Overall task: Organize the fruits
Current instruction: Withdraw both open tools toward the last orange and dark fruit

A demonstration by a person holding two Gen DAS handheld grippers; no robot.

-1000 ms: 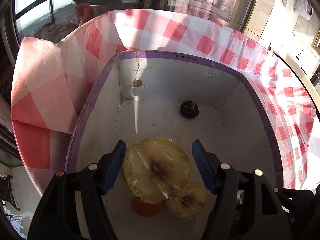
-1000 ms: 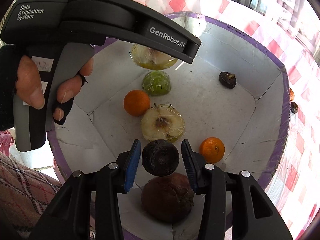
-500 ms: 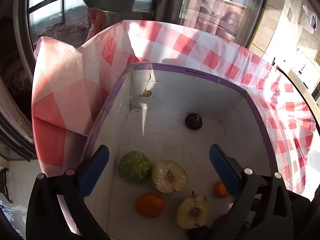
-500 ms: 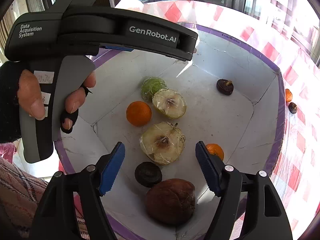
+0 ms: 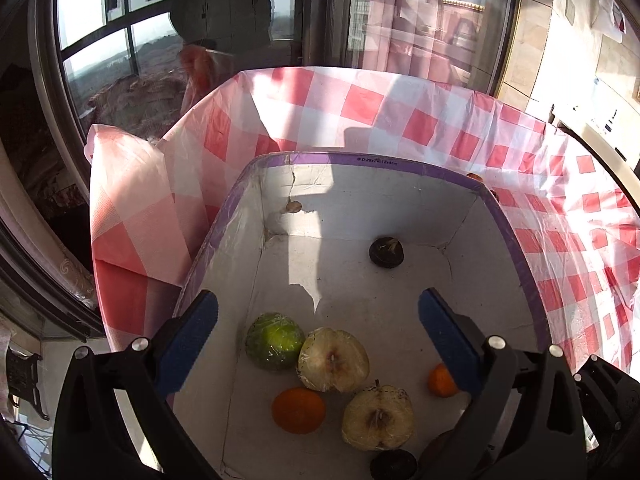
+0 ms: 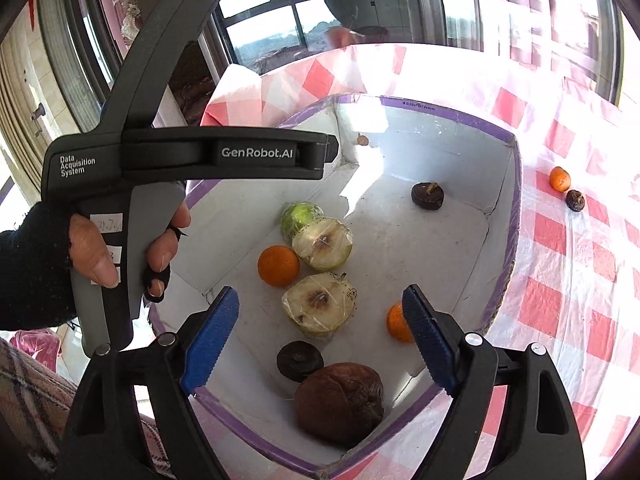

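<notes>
A white box with a purple rim [image 5: 360, 159] [image 6: 516, 216] holds the fruit. On its floor lie a green wrapped fruit [image 5: 274, 340], two wrapped apple halves [image 5: 333, 360] [image 6: 320, 306], an orange [image 6: 279, 266], a small orange [image 6: 394, 322], a dark round fruit [image 6: 300, 360], a big brown fruit [image 6: 340, 402] and another dark fruit [image 6: 427, 196] at the far end. My left gripper [image 5: 320, 336] hangs open above them, holding nothing. My right gripper [image 6: 318, 312] is above the near end, its jaws opening, with nothing pressed between the pads.
The box stands on a red-and-white checked cloth [image 5: 400, 120]. To its right on the cloth lie a small orange [image 6: 559, 178] and a dark fruit [image 6: 575, 200]. A gloved hand [image 6: 92, 248] holds the left gripper's body at the box's left side. Windows stand behind.
The left gripper opened and let go of a wrapped apple half, which lies beside the green fruit. The right gripper released the dark round fruit onto the box floor. Both grippers rose.
</notes>
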